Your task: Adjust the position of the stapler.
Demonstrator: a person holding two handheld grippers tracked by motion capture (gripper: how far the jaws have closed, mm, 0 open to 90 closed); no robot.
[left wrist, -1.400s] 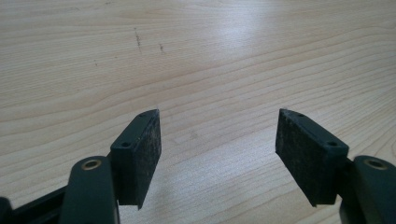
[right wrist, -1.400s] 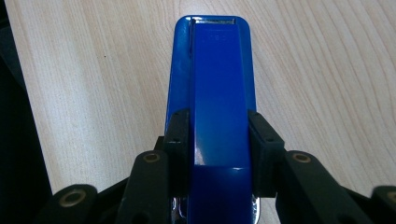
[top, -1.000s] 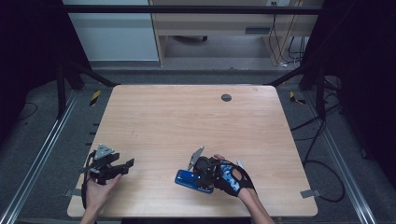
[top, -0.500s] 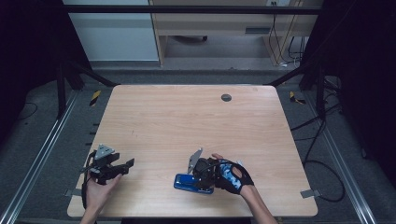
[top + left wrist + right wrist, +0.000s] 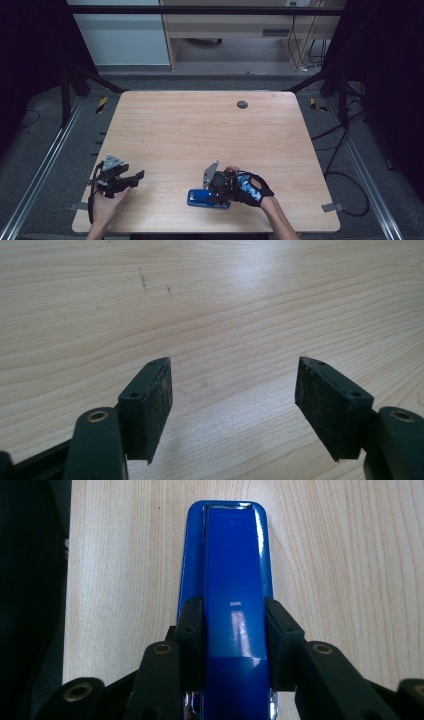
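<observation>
Blue stapler (image 5: 235,605) clamped between right gripper (image 5: 234,630) pads | left gripper (image 5: 234,405) spread, empty

Left hand-held gripper (image 5: 134,178) low at the near left, jaws spread wide, nothing between. Right hand-held gripper (image 5: 212,192) pointing left, pads (image 5: 192,630) clamped, gloved hand (image 5: 247,187) behind.
</observation>
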